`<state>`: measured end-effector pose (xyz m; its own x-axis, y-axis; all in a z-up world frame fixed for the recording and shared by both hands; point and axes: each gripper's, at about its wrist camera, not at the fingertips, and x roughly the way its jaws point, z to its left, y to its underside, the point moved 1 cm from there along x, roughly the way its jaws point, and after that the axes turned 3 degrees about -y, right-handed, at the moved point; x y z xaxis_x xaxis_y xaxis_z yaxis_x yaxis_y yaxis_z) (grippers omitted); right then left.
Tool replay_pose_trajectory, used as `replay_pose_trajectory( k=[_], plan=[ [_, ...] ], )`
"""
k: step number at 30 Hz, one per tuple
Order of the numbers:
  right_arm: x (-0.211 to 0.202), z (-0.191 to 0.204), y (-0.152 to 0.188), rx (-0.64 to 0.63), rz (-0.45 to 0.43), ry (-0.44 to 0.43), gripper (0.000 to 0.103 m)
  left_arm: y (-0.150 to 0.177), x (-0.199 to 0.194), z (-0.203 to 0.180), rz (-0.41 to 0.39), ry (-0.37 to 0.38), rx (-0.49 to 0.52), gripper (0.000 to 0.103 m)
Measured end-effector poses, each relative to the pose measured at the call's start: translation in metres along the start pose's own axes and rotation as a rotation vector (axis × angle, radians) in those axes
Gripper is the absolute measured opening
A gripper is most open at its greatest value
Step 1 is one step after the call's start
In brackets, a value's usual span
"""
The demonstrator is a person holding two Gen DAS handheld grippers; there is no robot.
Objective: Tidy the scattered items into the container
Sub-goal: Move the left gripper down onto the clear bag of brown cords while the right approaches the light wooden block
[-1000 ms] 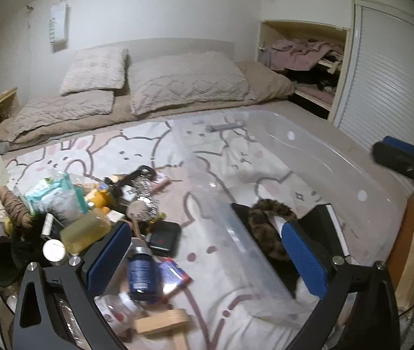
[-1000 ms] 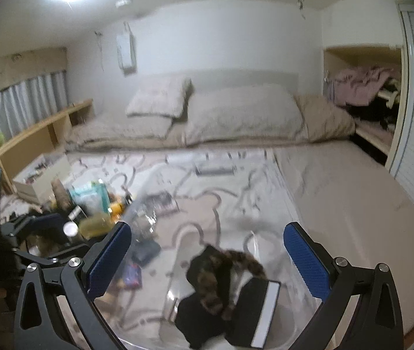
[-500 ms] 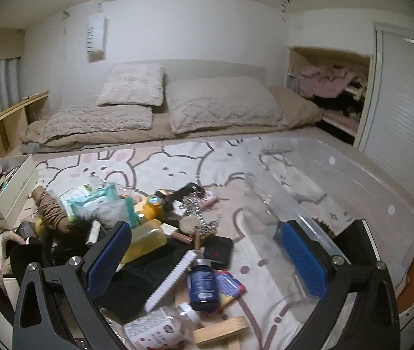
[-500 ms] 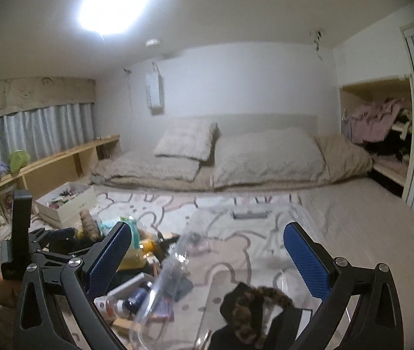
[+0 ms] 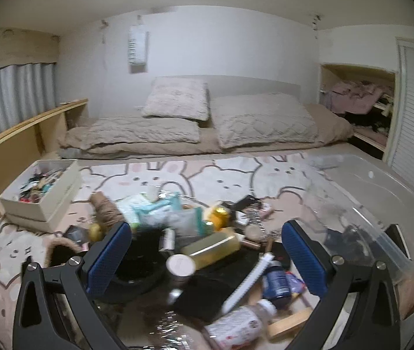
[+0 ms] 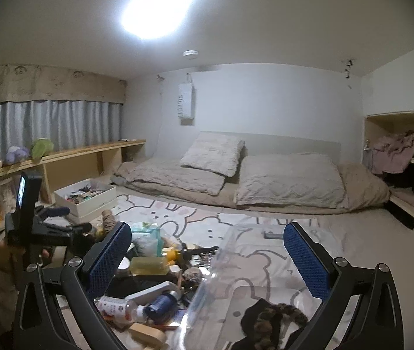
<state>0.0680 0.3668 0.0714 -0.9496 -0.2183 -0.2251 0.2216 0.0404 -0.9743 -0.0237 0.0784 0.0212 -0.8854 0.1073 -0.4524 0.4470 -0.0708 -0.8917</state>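
Observation:
My left gripper (image 5: 207, 258) is open and empty, hovering over the pile of scattered items on the bunny-print blanket. Under it lie a yellow bottle (image 5: 215, 246), a white brush (image 5: 249, 283), a blue-lidded jar (image 5: 276, 280), a clear labelled bottle (image 5: 236, 323) and a wooden block (image 5: 290, 325). The clear plastic container (image 5: 381, 204) stands to the right of the pile. My right gripper (image 6: 207, 259) is open and empty above the container's near-left rim (image 6: 215, 274). Inside the container lie a leopard-print fabric piece (image 6: 276, 318) and a black item.
A white box (image 5: 40, 192) full of small things sits at the left of the blanket. Pillows (image 5: 177, 102) and bedding lie behind. A wooden shelf (image 6: 61, 157) runs along the left wall. A hand (image 6: 0, 250) holding the left gripper shows at the left edge.
The left gripper has swung left from over the container to above the pile. The right gripper has lifted and tilted up, so the container's contents sit lower in its view.

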Motion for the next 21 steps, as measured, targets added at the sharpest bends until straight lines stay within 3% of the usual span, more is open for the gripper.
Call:
replay_pose_trajectory(
  k=[9,14,21],
  plan=[
    [0.01,0.033,-0.005,-0.015,0.016,-0.074,0.103,0.018,-0.023,0.049,-0.034,-0.031,-0.01,0.103],
    [0.026,0.059,-0.004,-0.027,0.064,-0.119,0.103,0.042,-0.019,0.072,0.004,-0.052,-0.034,0.103],
    [0.05,0.091,0.01,-0.024,0.132,-0.15,0.103,0.091,0.001,0.094,0.119,-0.033,-0.133,0.103]
  ],
)
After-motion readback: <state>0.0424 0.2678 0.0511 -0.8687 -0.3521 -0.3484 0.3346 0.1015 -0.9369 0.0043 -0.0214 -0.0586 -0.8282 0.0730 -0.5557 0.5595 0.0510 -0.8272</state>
